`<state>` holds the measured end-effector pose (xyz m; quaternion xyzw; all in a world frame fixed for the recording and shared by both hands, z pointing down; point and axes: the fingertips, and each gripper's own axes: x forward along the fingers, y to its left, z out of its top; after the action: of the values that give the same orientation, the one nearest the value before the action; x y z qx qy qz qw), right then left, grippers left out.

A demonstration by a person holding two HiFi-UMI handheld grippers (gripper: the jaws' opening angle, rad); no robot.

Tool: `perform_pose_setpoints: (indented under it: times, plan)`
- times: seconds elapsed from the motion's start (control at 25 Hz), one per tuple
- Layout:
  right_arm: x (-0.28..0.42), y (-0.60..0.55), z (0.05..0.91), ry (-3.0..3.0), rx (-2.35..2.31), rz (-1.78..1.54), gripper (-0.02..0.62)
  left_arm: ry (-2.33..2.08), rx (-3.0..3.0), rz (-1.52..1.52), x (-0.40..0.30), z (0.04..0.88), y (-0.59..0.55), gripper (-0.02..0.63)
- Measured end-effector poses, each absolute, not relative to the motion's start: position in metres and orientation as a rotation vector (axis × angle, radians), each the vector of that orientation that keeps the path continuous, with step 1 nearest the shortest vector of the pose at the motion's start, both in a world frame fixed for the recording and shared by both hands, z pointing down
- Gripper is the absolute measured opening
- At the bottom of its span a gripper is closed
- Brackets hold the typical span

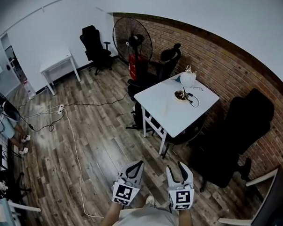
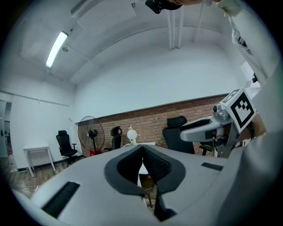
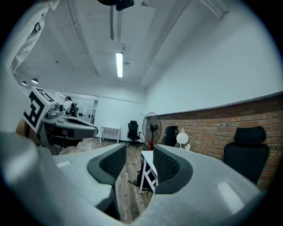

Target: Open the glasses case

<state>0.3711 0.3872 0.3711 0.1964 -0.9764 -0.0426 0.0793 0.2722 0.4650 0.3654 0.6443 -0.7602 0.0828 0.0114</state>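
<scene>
Pinched shut with nothing between them, the left tongs [image 1: 137, 165] sit low in the head view beside the right tongs [image 1: 176, 166], which stand partly spread and also hold nothing. Both are well short of the white desk [image 1: 167, 118] at their 12 o'clock. What may be the glasses case [image 1: 181, 95], a brownish thing too small to tell for sure, lies on that desk, with a black cable [image 1: 194, 101] at its 4 o'clock and a white object [image 1: 188, 78] at 1 o'clock. A black chair [image 1: 247, 124] stands at the desk's 3 o'clock, a fan [image 1: 131, 39] at 11.

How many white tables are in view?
2: a small table by the far white wall, a larger table beside the brick wall; edges may hide more.
</scene>
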Motion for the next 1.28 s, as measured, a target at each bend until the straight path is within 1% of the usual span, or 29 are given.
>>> perform_pose_setpoints:
  times: [0.56,0.96,1.28]
  plan:
    - [0.354,0.327,0.378,-2.943,0.504,-0.067,0.192,-2.398,1.946,0.304,0.266,0.367,0.409,0.006]
    - [0.331,0.304,0.375,-2.967,0.47,-0.053,0.192,-2.418,1.948,0.324,0.249,0.363,0.385,0.006]
    - [0.304,0.286,0.376,-2.951,0.484,-0.081,0.192,-2.403,1.972,0.298,0.223,0.367,0.362,0.005]
